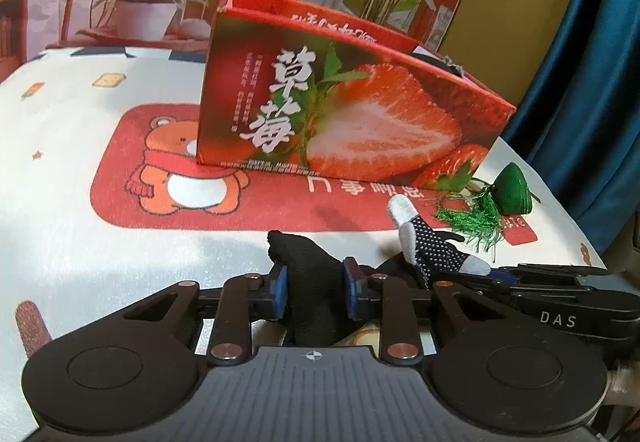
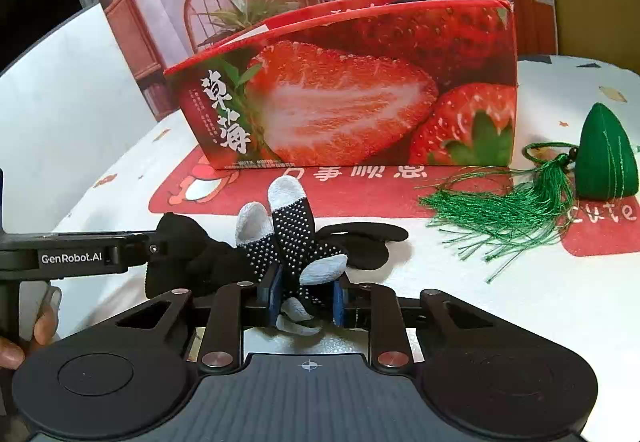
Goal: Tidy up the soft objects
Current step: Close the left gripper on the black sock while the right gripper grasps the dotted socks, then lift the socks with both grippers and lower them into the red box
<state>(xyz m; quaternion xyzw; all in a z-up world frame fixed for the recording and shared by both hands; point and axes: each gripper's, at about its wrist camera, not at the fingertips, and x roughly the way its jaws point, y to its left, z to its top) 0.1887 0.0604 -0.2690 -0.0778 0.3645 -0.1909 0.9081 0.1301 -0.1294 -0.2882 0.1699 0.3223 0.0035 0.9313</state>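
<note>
Both grippers grip one black glove (image 1: 308,282) low over the surface (image 1: 80,242); the left gripper (image 1: 314,292) has its fingers clamped on the plain cuff end, the right gripper (image 2: 306,296) on the dotted, grey-tipped end (image 2: 294,230); a strawberry box (image 2: 352,94) stands at twelve o'clock; a green tassel charm (image 2: 604,154) lies at two o'clock beside it.

left wrist: low over the table's (image 1: 80,242) near edge, facing the strawberry box (image 1: 352,114) from its left end, close | right wrist: low, same edge, facing the box (image 2: 360,94) from further right, close | shared: box, black glove (image 1: 312,282) (image 2: 192,258), green tassel ornament (image 1: 488,202) (image 2: 560,182)
</note>
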